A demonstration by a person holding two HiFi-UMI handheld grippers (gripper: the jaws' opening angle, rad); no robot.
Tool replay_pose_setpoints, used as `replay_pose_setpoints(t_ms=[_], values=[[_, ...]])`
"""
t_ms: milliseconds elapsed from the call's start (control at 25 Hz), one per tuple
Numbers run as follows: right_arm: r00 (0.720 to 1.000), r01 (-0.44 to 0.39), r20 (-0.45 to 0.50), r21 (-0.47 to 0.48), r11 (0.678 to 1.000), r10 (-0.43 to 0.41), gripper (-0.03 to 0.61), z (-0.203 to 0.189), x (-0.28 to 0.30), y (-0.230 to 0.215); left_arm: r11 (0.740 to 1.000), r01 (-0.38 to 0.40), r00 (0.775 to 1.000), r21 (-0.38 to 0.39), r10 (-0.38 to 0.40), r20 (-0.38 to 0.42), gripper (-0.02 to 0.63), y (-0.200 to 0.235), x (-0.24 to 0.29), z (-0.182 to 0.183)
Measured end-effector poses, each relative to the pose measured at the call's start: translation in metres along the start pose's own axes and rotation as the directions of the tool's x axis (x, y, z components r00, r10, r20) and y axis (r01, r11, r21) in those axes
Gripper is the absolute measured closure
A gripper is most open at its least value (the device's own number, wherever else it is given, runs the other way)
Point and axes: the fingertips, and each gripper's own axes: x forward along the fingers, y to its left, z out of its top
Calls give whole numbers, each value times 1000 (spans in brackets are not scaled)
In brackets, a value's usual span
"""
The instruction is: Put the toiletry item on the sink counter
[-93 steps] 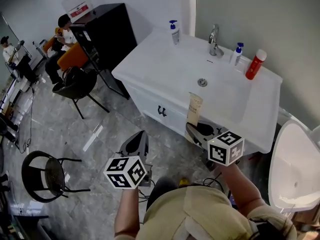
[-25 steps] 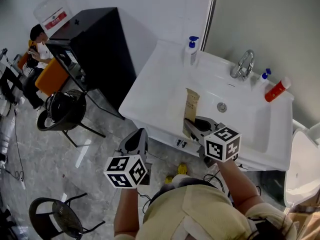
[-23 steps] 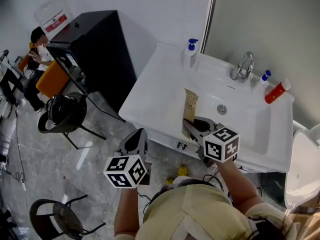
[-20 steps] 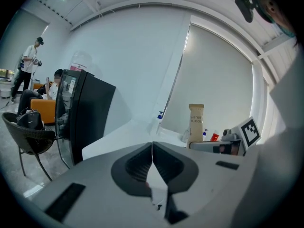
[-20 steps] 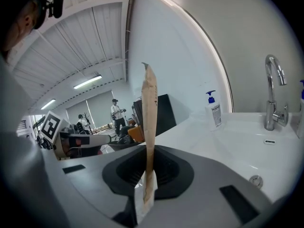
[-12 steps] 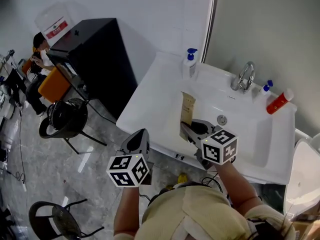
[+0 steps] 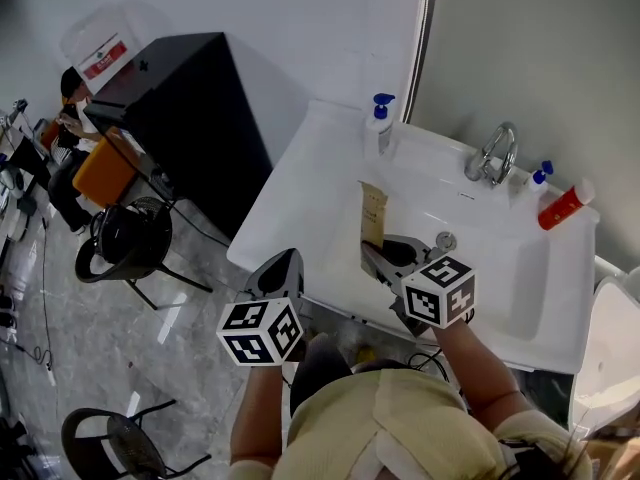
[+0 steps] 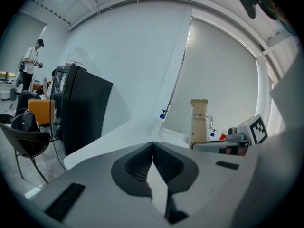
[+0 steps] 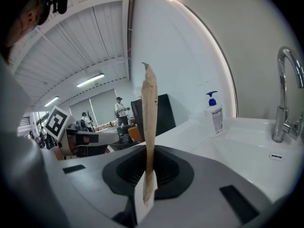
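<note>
Black cabinet (image 7: 185,118) stands against the white wall, left of frame. A translucent bin (image 7: 100,43) with a red-and-white label sits on top. Beyond it, a seated person (image 7: 70,83) next to an orange chair (image 7: 100,173). One black round-seat chair (image 7: 125,243) on grey marbled floor (image 7: 90,358), and a second black chair (image 7: 110,443) at lower left. Chrome faucet (image 7: 497,151): a blue-headed pump bottle (image 7: 378,128) is well to its left, a small blue-capped bottle (image 7: 538,176) is just right of it, and past that is a red bottle (image 7: 562,206) with a white cap. The left gripper view shows a standing person (image 8: 31,63) in a cap, far left.
</note>
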Motion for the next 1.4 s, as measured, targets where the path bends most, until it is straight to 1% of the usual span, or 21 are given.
replay_pose_setpoints(t_ms=[160, 240, 360, 600, 960, 1400], values=[[999, 51, -7, 10, 999, -51, 532, 2, 15, -18, 999, 36, 999, 35, -35, -28, 575, 12, 28, 9], [997, 81, -7, 26, 996, -81, 532, 5, 25, -27, 997, 65, 997, 36, -63, -52, 575, 19, 43, 13], [993, 115, -8, 56, 992, -115, 532, 10, 43, -32, 992, 117, 990, 47, -113, -88, 575, 28, 61, 23], [984, 177, -28, 100, 979, -175, 532, 16, 73, -46, 980, 191, 974, 51, -183, -135, 575, 48, 93, 40], [976, 214, -65, 107, 971, -208, 532, 24, 107, -60, 966, 252, 956, 57, -239, -172, 575, 69, 125, 54], [968, 243, -100, 127, 962, -231, 532, 29, 144, -76, 946, 318, 931, 56, -301, -207, 575, 82, 157, 61]])
